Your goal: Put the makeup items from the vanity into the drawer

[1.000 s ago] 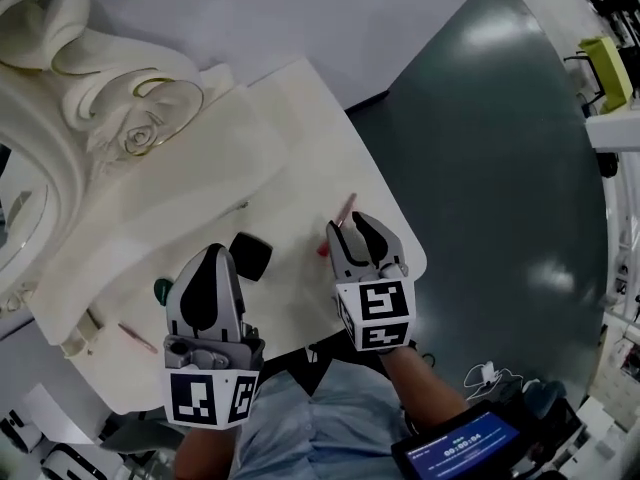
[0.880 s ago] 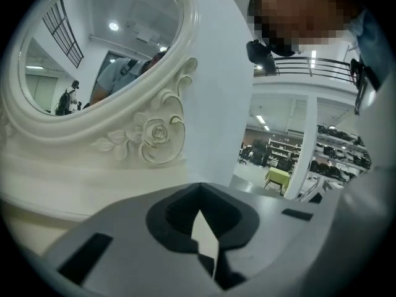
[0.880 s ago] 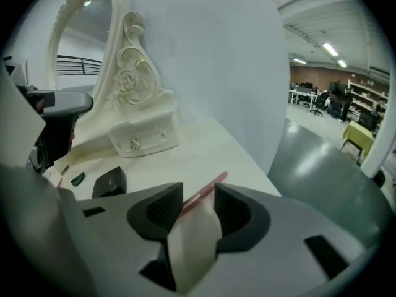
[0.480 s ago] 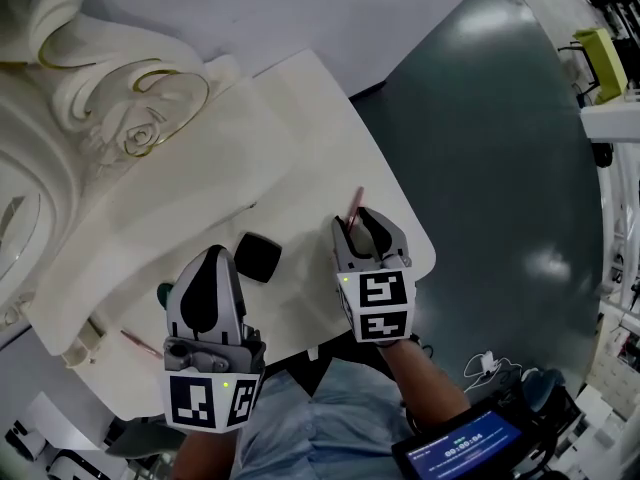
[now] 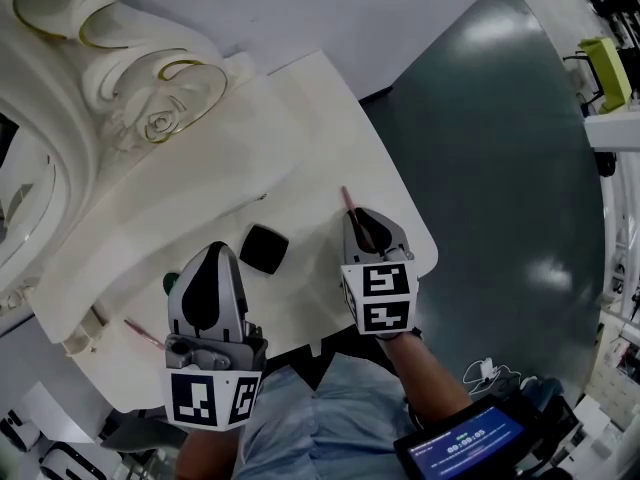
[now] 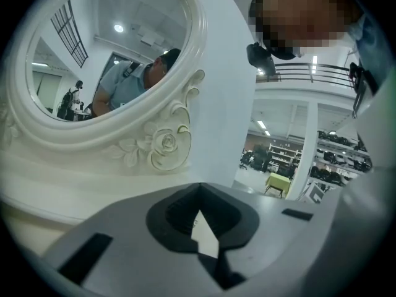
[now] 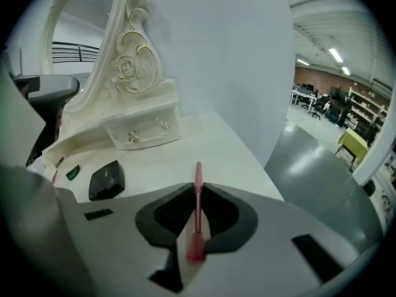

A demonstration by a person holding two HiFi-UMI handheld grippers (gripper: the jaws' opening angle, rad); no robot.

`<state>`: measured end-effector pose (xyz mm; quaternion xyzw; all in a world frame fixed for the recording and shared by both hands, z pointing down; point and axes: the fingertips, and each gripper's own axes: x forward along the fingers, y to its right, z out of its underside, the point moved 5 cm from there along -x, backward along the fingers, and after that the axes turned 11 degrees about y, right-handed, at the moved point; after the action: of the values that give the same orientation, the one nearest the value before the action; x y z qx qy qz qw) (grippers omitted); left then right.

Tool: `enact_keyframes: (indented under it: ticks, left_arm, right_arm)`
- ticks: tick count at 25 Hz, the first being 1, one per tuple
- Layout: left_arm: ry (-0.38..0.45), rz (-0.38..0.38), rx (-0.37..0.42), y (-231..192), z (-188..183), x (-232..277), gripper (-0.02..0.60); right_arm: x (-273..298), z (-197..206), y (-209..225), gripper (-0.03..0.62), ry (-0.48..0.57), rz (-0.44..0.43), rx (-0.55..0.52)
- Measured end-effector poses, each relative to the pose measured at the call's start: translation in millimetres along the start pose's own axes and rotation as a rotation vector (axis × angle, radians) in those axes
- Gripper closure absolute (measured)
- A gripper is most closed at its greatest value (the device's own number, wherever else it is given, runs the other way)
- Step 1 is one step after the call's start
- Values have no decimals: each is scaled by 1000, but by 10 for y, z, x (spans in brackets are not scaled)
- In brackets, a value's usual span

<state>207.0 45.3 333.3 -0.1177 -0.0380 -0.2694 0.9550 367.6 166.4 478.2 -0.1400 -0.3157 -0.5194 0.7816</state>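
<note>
1. Left gripper (image 5: 207,260): jaws together with nothing between them, held over the near edge of the vanity top (image 5: 330,108).
2. Right gripper (image 5: 364,220): jaws have just been closing and now clamp a pink makeup pencil (image 5: 347,199) lengthwise, its tip projecting beyond them.
3. Black compact (image 5: 264,249): lies flat on the top between the grippers, with a small green item (image 5: 167,284) to its left.
4. Small drawer (image 7: 142,130): closed, at the base of the carved mirror frame (image 5: 150,98), far left.
</note>
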Motion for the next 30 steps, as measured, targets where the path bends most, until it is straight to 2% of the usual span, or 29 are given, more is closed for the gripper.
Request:
enact_keyframes:
  ticks: [5,11,15,21,30]
  left_arm:
    - [41,-40,23,22,-117,-82,583]
    - [106,-100,62,141,-396,-301,583]
    - [176,-210,102,169,-571,-461,583]
    - [237,-317,121,116,-748,-801,583]
    - [321,-562,155,-297,-852,-1606,583]
  right_arm:
    - [-82,-221,27,553,64,-39,-20]
    - [-386,-671,-97,554,168,-128,-65]
    - [-424,-1030,-267,553,247,-266,-128]
    - [-625,-1194,-639,554,293,-406,-192]
    - [-655,-1209,-1740,554,320,-680,-325]
